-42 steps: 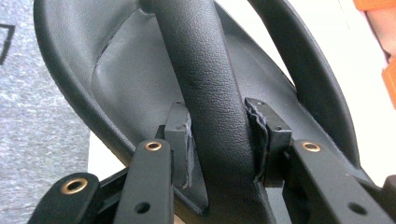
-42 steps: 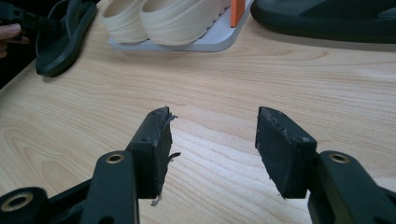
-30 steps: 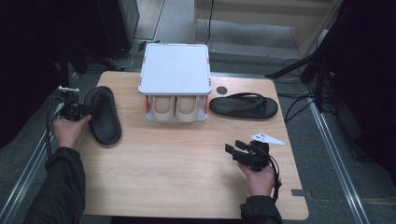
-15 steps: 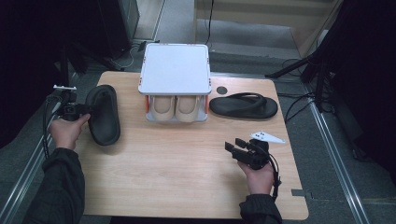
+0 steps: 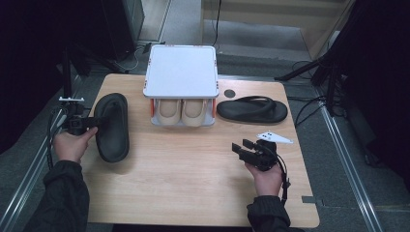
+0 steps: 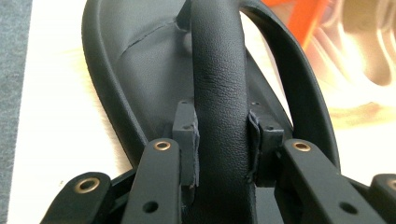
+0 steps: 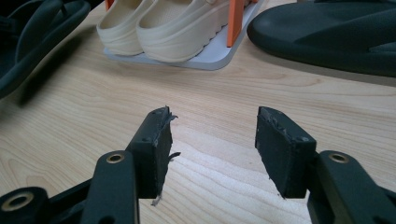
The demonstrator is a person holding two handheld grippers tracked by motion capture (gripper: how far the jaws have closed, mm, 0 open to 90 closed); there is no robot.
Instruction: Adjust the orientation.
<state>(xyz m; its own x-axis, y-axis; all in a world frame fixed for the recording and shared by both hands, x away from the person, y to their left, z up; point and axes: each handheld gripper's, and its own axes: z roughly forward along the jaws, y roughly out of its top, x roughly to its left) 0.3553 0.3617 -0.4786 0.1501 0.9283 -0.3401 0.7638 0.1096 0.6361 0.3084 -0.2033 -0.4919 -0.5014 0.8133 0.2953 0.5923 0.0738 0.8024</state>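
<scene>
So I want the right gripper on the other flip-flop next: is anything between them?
Nothing visible: bare table lies between the open right gripper and the flip-flop; the shoe rack stands off to the side.

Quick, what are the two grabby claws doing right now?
Left gripper: shut on the strap of the black sandal.
Right gripper: open, holding nothing, above the table.

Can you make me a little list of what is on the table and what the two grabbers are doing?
left gripper: shut on the strap of the left black sandal
right gripper: open, nothing between its jaws
right black sandal: flat on the table, beside the rack
shoe rack: white top, cream shoes on its lower shelf
</scene>
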